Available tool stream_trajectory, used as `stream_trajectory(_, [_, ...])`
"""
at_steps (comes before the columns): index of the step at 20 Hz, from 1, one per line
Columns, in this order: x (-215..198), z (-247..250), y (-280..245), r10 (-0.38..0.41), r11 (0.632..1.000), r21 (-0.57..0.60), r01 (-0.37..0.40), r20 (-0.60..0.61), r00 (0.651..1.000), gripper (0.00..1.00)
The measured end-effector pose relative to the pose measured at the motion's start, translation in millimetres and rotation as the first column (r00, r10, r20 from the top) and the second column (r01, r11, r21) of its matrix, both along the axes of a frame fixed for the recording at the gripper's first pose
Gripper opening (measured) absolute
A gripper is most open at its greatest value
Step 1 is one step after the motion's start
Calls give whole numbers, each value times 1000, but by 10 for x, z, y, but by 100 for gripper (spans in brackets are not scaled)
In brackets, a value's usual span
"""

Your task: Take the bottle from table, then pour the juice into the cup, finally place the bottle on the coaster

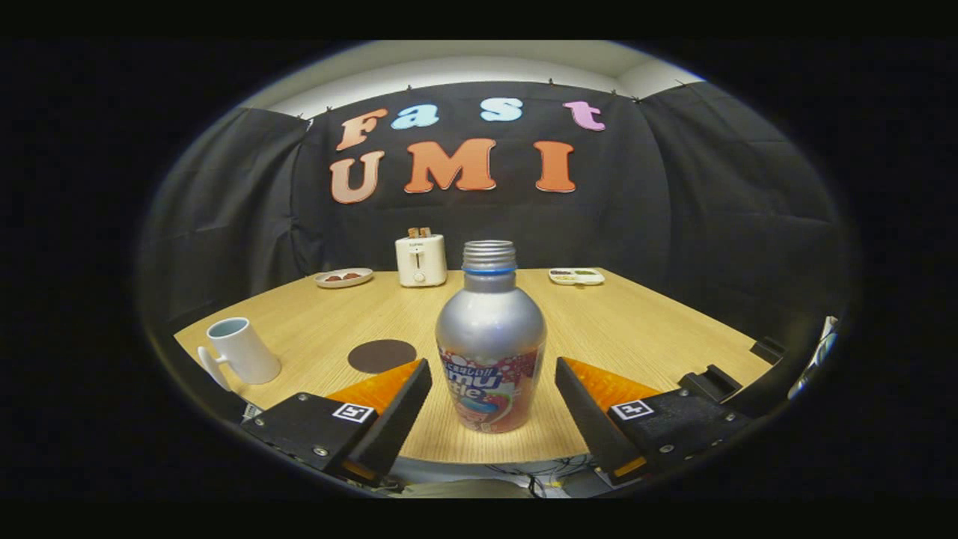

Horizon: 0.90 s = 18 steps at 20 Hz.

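Note:
A silver bottle (490,344) with a coloured label and an uncapped threaded neck stands upright on the wooden table (636,329), near its front edge. My gripper (494,378) is open, one finger on each side of the bottle's lower half, with a gap left on both sides. A white cup (241,350) with a handle stands to the left, beyond the left finger. A dark round coaster (382,355) lies flat between the cup and the bottle, just ahead of the left finger.
A white toaster (420,260) stands at the table's far side, with a small plate (343,278) of food to its left. A white tray (575,276) lies at the far right. Cables show under the table's front edge.

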<state>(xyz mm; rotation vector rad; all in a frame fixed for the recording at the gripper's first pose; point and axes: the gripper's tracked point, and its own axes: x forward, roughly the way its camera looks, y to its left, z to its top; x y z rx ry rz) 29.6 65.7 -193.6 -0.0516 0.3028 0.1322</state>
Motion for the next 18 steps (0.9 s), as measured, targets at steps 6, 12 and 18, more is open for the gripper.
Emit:
stream_trajectory(6, [34,-97,25,0,1000,9,0,-15,1000,83])
stream_trajectory(12, [34,-90,61,-5,1000,10,5,-14,1000,76])
stream_trajectory(18, [17,86,164,0,1000,13,0,15,1000,75])
